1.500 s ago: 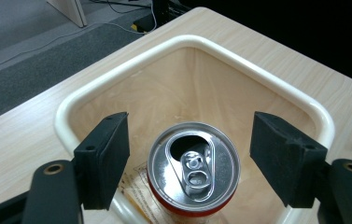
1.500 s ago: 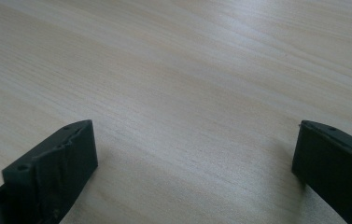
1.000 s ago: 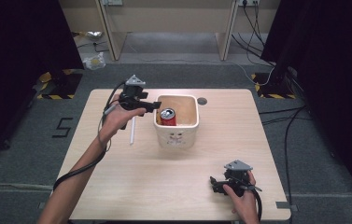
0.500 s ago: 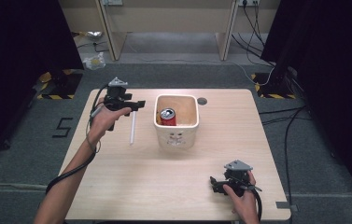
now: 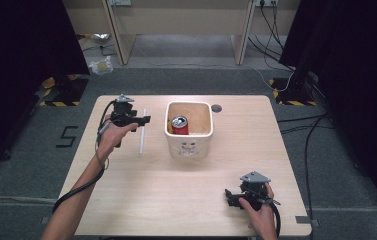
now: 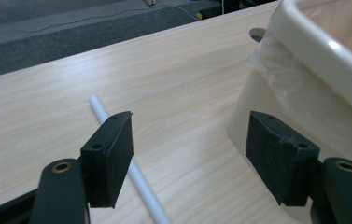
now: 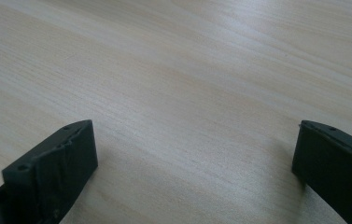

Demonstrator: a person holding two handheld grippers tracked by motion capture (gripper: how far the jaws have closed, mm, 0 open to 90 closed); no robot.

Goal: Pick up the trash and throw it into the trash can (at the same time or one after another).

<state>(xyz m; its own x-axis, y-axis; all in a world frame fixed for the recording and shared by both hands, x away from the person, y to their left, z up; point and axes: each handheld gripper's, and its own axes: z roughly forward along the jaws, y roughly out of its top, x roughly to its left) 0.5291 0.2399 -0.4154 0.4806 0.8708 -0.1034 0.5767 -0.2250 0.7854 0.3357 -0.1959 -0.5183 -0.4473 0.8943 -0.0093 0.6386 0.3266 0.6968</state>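
Observation:
A thin white tube [image 5: 142,132] lies on the wooden table [image 5: 176,200], left of a cream bin [image 5: 191,145] that holds a red can [image 5: 179,125]. My left gripper [image 5: 145,120] hovers low over the far end of the tube and points at the bin. Its jaws have just been closing a little but still stand open, with nothing between them. In the left gripper view the tube [image 6: 131,172] runs under one jaw of this gripper [image 6: 190,140], and the bin wall [image 6: 313,60] rises close by. My right gripper [image 5: 231,196] rests near the front right edge, open [image 7: 192,158] over bare wood.
A round cable hole [image 5: 216,107] sits in the table behind the bin. Beyond the table stand a desk frame [image 5: 181,20], a crumpled bag [image 5: 101,65] and cables [image 5: 296,130] on the grey floor. Dark curtains close off both sides.
My left gripper has moved left, away from the bin's rim, and come down over the white tube. The right gripper has stayed still.

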